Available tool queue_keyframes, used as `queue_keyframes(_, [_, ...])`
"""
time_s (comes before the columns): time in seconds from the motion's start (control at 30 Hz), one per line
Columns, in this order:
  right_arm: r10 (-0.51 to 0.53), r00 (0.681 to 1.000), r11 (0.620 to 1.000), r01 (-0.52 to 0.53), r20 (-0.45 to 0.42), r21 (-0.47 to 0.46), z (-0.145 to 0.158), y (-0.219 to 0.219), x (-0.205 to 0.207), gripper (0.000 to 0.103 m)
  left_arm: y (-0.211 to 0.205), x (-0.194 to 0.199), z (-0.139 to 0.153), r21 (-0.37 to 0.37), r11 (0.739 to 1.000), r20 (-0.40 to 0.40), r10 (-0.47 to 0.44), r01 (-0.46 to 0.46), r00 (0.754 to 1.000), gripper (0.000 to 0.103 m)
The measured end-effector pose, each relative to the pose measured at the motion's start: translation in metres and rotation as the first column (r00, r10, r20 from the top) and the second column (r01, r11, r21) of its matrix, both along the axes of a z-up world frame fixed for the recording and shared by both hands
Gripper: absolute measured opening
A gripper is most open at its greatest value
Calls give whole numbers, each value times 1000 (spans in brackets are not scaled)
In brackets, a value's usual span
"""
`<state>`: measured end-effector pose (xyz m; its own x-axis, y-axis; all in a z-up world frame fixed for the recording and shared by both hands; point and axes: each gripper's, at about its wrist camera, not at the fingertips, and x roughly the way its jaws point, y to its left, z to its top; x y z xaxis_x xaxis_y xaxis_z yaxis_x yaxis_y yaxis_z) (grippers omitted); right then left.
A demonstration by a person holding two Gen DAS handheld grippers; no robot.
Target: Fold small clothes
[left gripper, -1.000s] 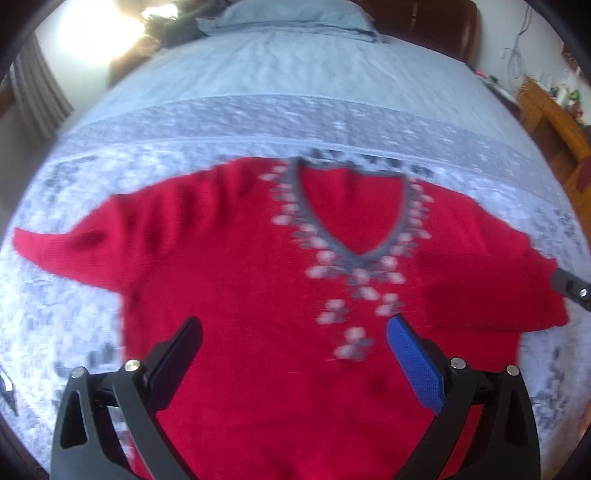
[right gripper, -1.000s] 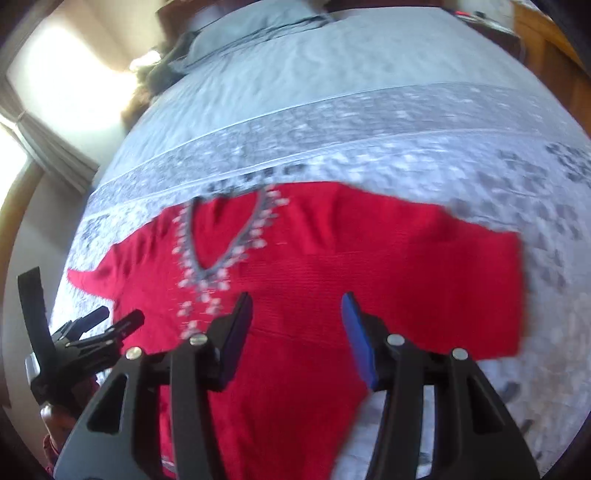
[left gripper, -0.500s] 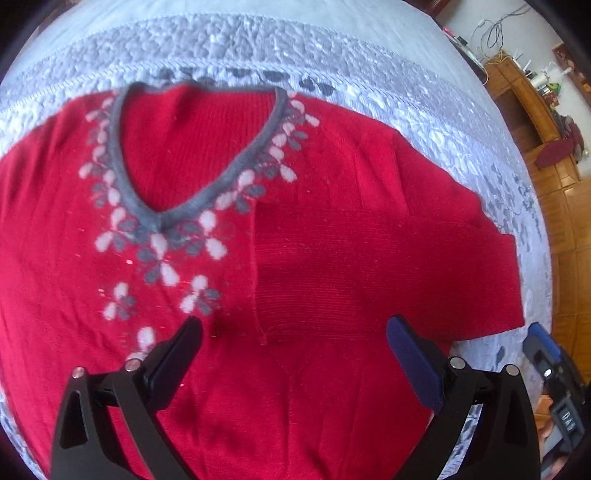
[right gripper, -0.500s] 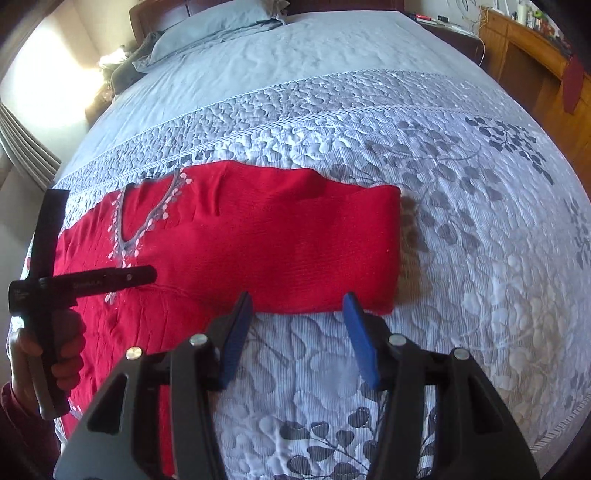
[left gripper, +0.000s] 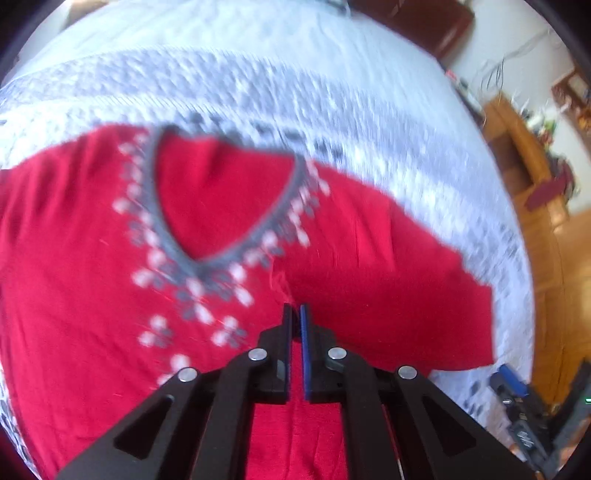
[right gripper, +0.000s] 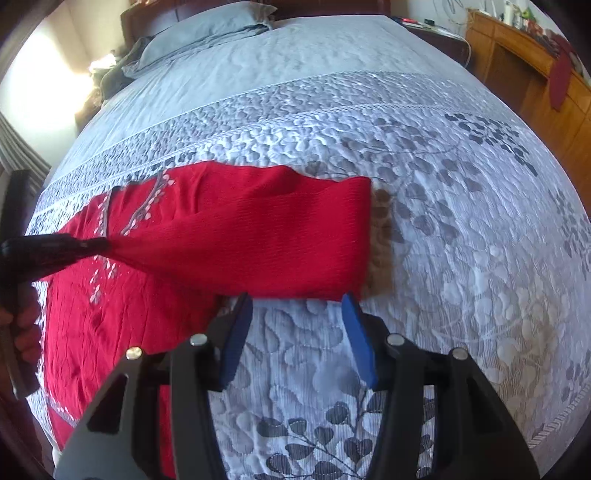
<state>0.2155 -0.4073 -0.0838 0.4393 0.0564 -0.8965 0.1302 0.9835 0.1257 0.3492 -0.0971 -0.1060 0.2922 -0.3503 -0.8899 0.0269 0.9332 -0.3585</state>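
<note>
A red knit sweater (left gripper: 110, 295) with a grey V-neck and white flower pattern lies face up on the bed. Its sleeve (left gripper: 388, 295) is folded across the chest. My left gripper (left gripper: 295, 314) is shut on the edge of that folded sleeve near the chest; in the right wrist view the left gripper (right gripper: 92, 245) pinches the sleeve (right gripper: 258, 236) and lifts it a little. My right gripper (right gripper: 297, 306) is open and empty, just in front of the sleeve's lower edge, above the bedspread.
The grey-white quilted bedspread (right gripper: 443, 221) covers the whole bed. A pillow (right gripper: 207, 29) lies at the headboard. A wooden cabinet (right gripper: 517, 66) stands to the right of the bed. The right gripper shows at the lower right of the left wrist view (left gripper: 517, 398).
My left gripper has closed on the folded sleeve's edge and pulls it up a little. My right gripper has stayed open near the sleeve's lower edge.
</note>
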Motion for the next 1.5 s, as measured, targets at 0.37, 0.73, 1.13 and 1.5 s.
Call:
queue_keyframes(0.37, [21,998,992,-14,-60,126,-20,13,25,55,134,28,28,208,951,163,196,-228,967,4])
queue_keyframes(0.73, [70,985,979,-37,-159,198,-57,43,84,59,170,31,-18,245,927,152,252,-284,956,5])
queue_keyframes(1.13, [80,977,920,4,-196,392,-53,31,91,51,189,20,-46,257,915,105,294,-311,950,9])
queue_keyframes(1.5, [38,962,964,36,-270,263,-65,30,83,10,182,17,-51,292,913,116,262,-285,958,17])
